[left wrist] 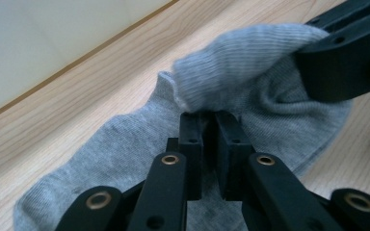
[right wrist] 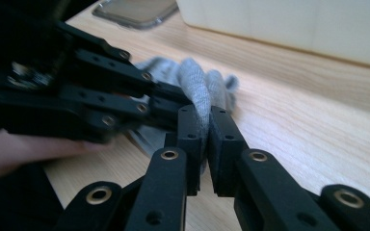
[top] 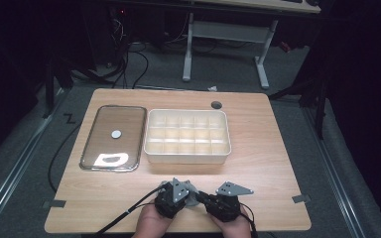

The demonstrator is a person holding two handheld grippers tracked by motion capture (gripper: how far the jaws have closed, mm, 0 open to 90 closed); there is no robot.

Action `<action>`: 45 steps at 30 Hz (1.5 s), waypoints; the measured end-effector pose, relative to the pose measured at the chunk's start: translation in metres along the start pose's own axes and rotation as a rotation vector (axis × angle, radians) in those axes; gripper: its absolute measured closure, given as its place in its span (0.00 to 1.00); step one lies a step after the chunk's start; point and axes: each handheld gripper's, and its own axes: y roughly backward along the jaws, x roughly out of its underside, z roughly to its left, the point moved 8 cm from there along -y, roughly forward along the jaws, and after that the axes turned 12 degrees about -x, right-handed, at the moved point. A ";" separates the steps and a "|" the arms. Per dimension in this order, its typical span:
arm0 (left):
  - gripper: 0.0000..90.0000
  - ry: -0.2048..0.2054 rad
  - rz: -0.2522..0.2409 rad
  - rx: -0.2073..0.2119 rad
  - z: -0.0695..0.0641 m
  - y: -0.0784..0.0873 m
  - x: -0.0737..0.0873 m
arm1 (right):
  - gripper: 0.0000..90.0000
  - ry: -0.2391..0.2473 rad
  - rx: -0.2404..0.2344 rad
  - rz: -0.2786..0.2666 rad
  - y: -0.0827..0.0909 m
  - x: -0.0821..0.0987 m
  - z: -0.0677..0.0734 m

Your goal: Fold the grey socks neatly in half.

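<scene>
I see one grey ribbed sock, soft and rumpled, on the near edge of the wooden table; folded over itself, so I cannot tell which way it points. My left gripper is nipped tight on its fabric, and my right gripper pinches another fold. Farther off stand one white plastic tray of fifteen square cells and, left of it, one clear rounded lid.

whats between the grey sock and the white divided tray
Nothing but bare wooden table: in the high view, that strip runs between the grey sock and the white divided tray.
</scene>
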 end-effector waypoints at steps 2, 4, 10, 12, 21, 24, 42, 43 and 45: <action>0.91 -0.007 -0.001 -0.002 -0.003 -0.001 -0.001 | 0.96 0.005 -0.004 -0.013 0.001 -0.002 0.002; 0.90 -0.004 -0.002 -0.001 -0.005 -0.002 -0.003 | 0.96 0.005 -0.006 -0.016 0.001 -0.003 0.003; 0.74 0.031 -0.029 0.001 0.004 0.005 -0.012 | 0.96 -0.015 0.011 -0.041 0.008 -0.005 -0.004; 0.69 0.065 -0.069 -0.017 0.020 0.017 -0.014 | 0.96 -0.031 0.020 -0.047 0.013 -0.003 -0.009; 0.51 0.294 0.014 0.092 0.060 0.029 0.025 | 0.95 -0.051 0.038 -0.051 0.021 -0.002 -0.020; 0.58 0.259 0.044 0.120 0.052 0.023 0.030 | 0.95 -0.038 0.048 -0.046 0.020 -0.002 -0.019; 0.84 0.279 -0.001 0.139 0.048 0.024 0.036 | 0.95 0.082 0.166 0.034 -0.010 -0.028 0.015; 0.84 0.279 -0.002 0.140 0.047 0.024 0.036 | 0.95 0.090 0.170 0.037 -0.011 -0.030 0.016; 0.85 0.277 -0.003 0.143 0.047 0.024 0.036 | 0.95 0.098 0.172 0.047 -0.017 -0.035 0.020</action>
